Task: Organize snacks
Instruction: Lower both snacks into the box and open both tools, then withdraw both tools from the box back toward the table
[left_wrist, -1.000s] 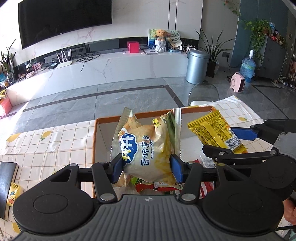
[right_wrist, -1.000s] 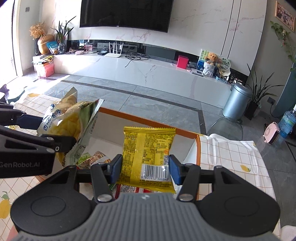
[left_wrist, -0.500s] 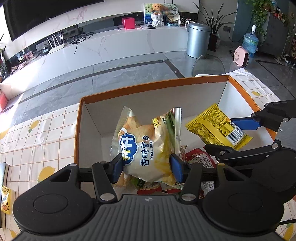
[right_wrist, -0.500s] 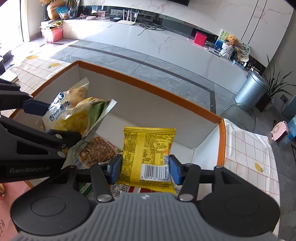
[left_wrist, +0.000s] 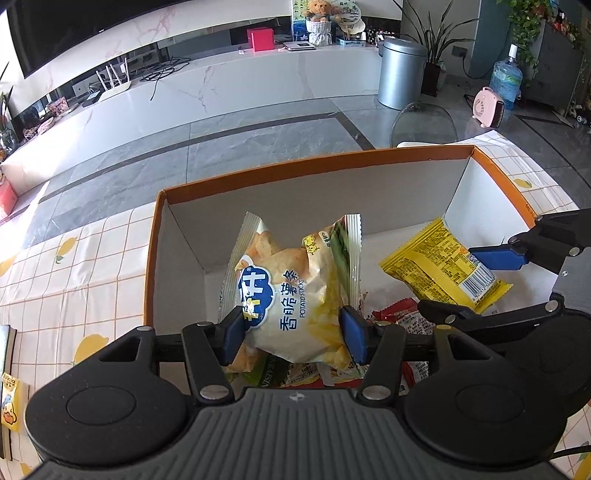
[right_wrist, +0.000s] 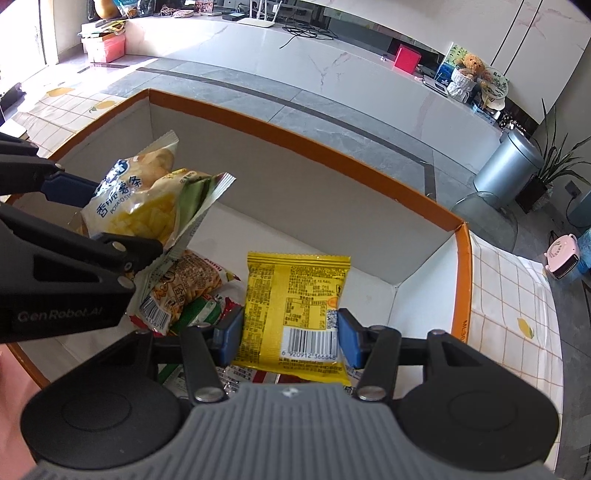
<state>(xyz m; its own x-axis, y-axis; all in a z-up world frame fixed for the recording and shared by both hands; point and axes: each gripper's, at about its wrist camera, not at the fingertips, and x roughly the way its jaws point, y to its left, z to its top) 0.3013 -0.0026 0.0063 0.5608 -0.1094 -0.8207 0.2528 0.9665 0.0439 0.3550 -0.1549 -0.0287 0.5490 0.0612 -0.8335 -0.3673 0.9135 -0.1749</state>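
Yellow packet (right_wrist: 295, 310) clenched in right tongs (right_wrist: 288, 338); left tongs (left_wrist: 293, 332) loosening, potato-stick bag (left_wrist: 295, 295) still pinched.

Opening left tongs (left_wrist: 291, 334) around potato-stick bag (left_wrist: 291, 291)

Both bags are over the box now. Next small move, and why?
Probably let both go. The left gripper, jaws opening, has the potato stick bag between its pads; the right gripper grips the yellow packet. Both hang inside the orange-rimmed box above other snacks.
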